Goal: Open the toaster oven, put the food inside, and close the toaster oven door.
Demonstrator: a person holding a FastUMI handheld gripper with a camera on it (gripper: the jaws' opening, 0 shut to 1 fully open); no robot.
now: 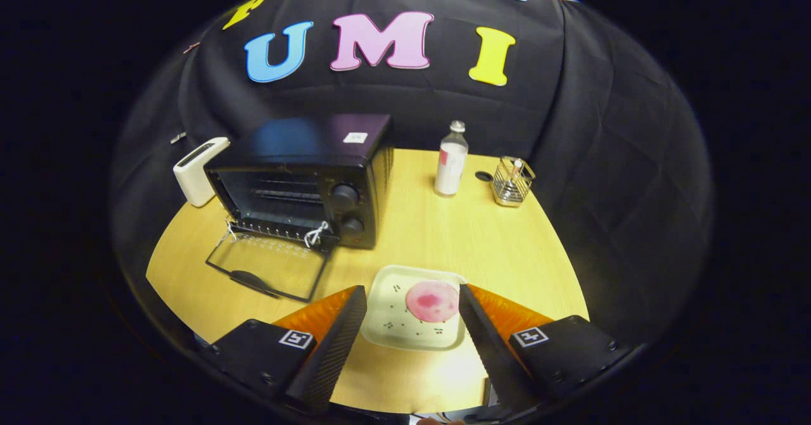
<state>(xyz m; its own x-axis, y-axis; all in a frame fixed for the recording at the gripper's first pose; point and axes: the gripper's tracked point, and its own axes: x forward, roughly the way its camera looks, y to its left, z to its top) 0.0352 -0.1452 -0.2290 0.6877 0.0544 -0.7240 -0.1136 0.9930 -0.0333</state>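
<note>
With the toaster oven [304, 184] door [266, 270] already dropped flat onto the surface [443, 222], the hand-held gripper [413, 308] hangs spread wide, empty, straddling the tray [386, 323] bearing the pink food [432, 301], seemingly lined up to grasp it.

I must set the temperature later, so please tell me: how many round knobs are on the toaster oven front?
2. The upper knob and the lower knob sit stacked right of the oven opening, beyond the open claw.
</note>
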